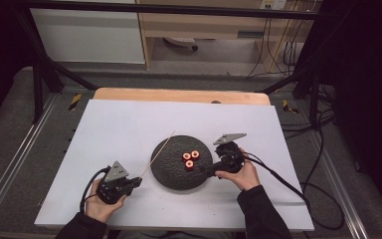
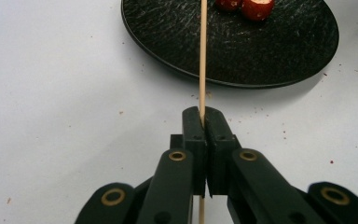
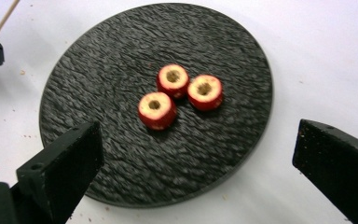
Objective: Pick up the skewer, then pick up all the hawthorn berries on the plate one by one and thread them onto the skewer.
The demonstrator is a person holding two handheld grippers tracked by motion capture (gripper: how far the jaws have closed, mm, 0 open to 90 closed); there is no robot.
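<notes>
A: Plate (image 1: pixel 179 172) first. It is dark, round and bumpy, and it sits on the white table (image 1: pixel 124 129), out in front of the person.

B: What is on the plate?

A: Three red fruits (image 3: pixel 179 93), each with a hole where the core was. They sit close together near the middle of the plate. Two of them look like they touch, but the picture is a bit blurry there.

B: Where is the stick (image 2: pixel 202 56)?

A: The left gripper (image 2: pixel 202 122) holds it. Its jaws are squeezed tight on the stick's low end. That gripper is off the plate, just beside the plate's left edge. The stick leans up and away over that edge and touches no fruit.

B: And the right gripper (image 1: pixel 202 172)?

A: It sits at the plate's right edge and points in at the fruits. Its jaws are spread wide, with nothing between them. In the right gripper view, the fruits lie on the plate beyond the two jaws.
</notes>
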